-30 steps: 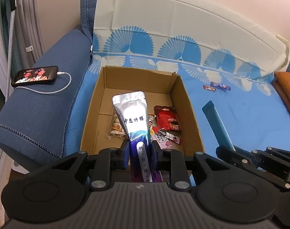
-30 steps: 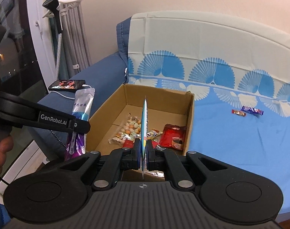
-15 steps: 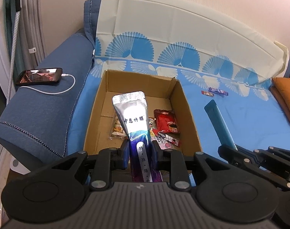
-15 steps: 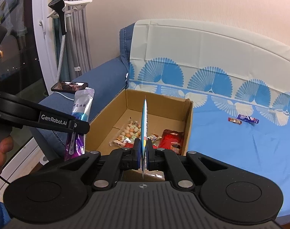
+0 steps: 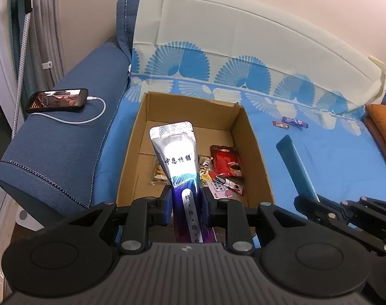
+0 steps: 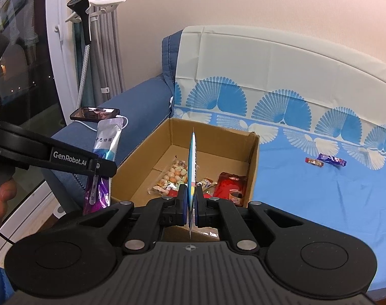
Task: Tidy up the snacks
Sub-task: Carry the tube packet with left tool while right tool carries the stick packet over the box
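Note:
My left gripper point(image 5: 186, 199) is shut on a silver and purple snack pouch point(image 5: 179, 157), held upright over the near edge of the cardboard box point(image 5: 254, 152). My right gripper point(image 6: 191, 198) is shut on a thin blue packet point(image 6: 192, 162), seen edge-on, also above the box's near edge point(image 6: 254, 157). The blue packet also shows in the left wrist view point(image 5: 295, 167). The pouch and left gripper show in the right wrist view point(image 6: 105, 150). Inside the box lie a red packet point(image 5: 227, 161), a bag of round candies point(image 6: 174, 174) and small wrapped snacks.
Two small wrapped bars point(image 5: 290, 123) lie on the blue sofa cover to the right of the box, also in the right wrist view point(image 6: 326, 161). A phone point(image 5: 57, 100) with a cable rests on the armrest. An orange cushion point(image 5: 382, 122) is at far right.
Both grippers have pulled back and up a little from the box, each still holding its packet. The box looks smaller and farther in both views.

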